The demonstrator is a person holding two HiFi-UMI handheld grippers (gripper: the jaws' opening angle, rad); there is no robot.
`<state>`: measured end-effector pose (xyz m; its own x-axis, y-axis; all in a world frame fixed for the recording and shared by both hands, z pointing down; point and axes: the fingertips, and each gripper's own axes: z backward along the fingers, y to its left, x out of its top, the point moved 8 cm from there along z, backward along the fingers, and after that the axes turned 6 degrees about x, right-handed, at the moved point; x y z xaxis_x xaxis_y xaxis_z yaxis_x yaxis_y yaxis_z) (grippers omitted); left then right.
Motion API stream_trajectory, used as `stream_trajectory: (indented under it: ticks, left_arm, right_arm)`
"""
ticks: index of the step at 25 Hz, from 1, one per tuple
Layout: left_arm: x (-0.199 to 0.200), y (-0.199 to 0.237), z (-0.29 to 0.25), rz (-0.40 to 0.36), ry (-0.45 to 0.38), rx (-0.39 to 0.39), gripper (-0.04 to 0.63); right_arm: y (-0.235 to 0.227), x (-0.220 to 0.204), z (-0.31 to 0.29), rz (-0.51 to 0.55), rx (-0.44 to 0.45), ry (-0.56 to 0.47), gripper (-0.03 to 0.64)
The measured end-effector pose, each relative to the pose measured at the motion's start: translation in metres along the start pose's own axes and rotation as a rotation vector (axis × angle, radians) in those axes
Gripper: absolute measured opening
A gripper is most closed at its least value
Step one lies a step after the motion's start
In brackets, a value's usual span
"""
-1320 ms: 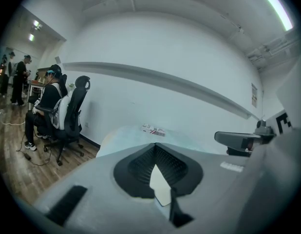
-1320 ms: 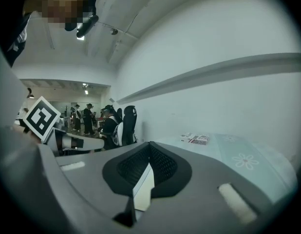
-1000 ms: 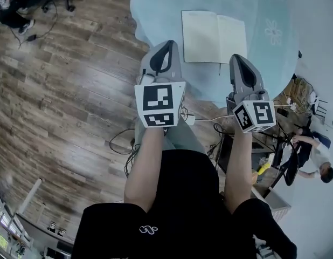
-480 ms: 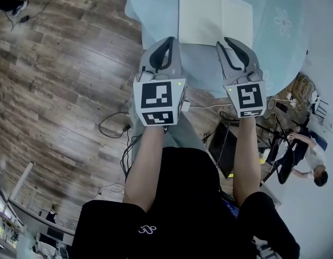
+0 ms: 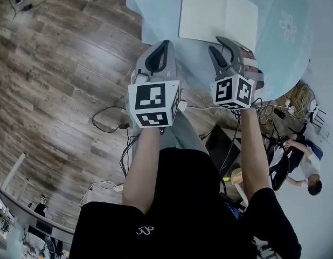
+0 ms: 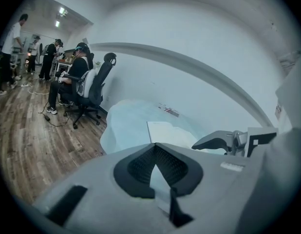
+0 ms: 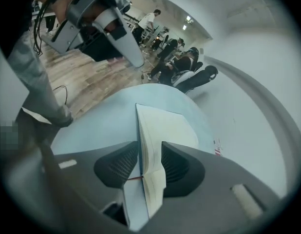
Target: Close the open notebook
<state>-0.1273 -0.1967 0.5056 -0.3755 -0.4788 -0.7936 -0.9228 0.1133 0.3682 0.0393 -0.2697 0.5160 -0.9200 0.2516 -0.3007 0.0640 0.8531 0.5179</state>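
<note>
The open notebook (image 5: pixel 217 15) lies flat on the round pale-blue table (image 5: pixel 155 9), its cream pages facing up. My right gripper (image 5: pixel 223 41) is at the near edge of the notebook's right page, and its jaws are opening. In the right gripper view the notebook (image 7: pixel 162 126) and its red ribbon (image 7: pixel 133 178) show through the gap of the right gripper (image 7: pixel 149 147), with no pad pressing on it. My left gripper (image 5: pixel 157 46) hovers over the table's near rim, left of the notebook. In the left gripper view the left gripper (image 6: pixel 155 145) has its tips together, with the notebook (image 6: pixel 165 133) beyond.
A flower print (image 5: pixel 288 26) marks the tablecloth right of the notebook. Wooden floor with cables (image 5: pixel 110 120) lies left of and below the table. A seated person on an office chair (image 6: pixel 87 89) is beyond the table, and another person (image 5: pixel 301 161) is at the lower right.
Both grippers have sunk toward the table's near edge. The right gripper has rolled and its jaws have come apart. The left gripper stays closed.
</note>
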Motion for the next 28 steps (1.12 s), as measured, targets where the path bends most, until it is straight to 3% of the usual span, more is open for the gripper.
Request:
stream_trajectory:
  ticks: [8, 16, 21, 28]
  left_arm:
    - [-0.013, 0.003, 0.002, 0.024, 0.016, 0.021, 0.003]
    - [-0.012, -0.001, 0.002, -0.002, 0.025, 0.024, 0.003]
    - [-0.001, -0.008, 0.001, -0.041, 0.019, 0.015, 0.003]
    - [0.013, -0.027, 0.0, -0.107, 0.019, -0.01, 0.003]
  right_arm:
    - [0.01, -0.005, -0.02, 0.113, -0.059, 0.078, 0.168]
    - [0.014, -0.005, -0.03, 0.1, -0.073, 0.091, 0.067]
    - [0.012, -0.007, -0.027, -0.026, -0.067, 0.034, 0.049]
    - [0.003, -0.019, -0.01, -0.349, -0.077, -0.129, 0.046]
